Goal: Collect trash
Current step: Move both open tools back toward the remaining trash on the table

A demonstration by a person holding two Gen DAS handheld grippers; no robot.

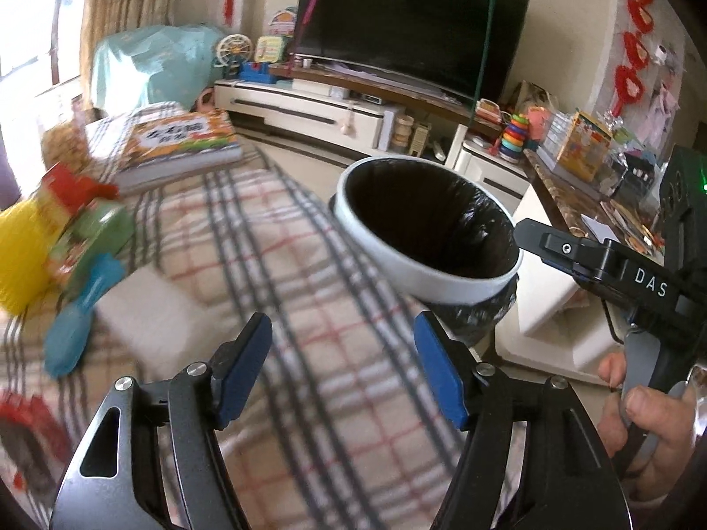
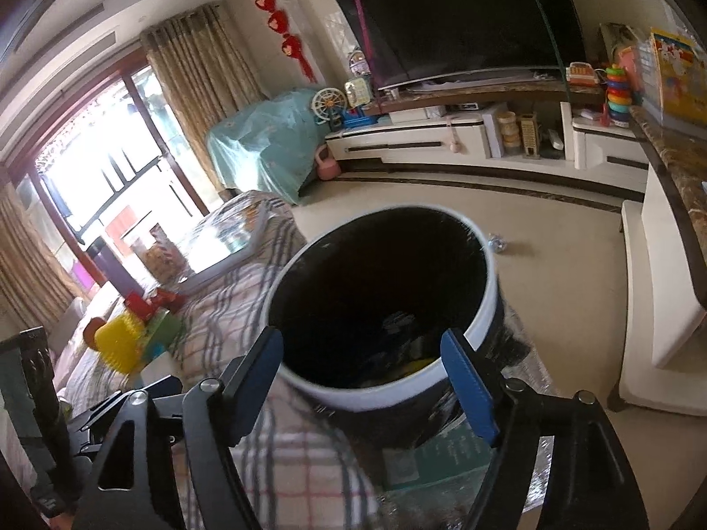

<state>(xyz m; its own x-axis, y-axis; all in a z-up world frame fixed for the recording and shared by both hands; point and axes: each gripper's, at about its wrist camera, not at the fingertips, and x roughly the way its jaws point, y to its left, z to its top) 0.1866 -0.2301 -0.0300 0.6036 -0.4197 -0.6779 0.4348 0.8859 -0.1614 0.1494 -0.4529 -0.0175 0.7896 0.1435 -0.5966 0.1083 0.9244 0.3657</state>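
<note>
Both my left gripper and right gripper are wide and empty beside the trash bin, so I may overlook the crumpled scrap on the floor behind the bin.

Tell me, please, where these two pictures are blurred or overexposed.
Left wrist view: the yellow toy and checked cloth are smeared by motion; the television stays sharp. Right wrist view: the window is blown out white, the bin interior nearly black.
</note>
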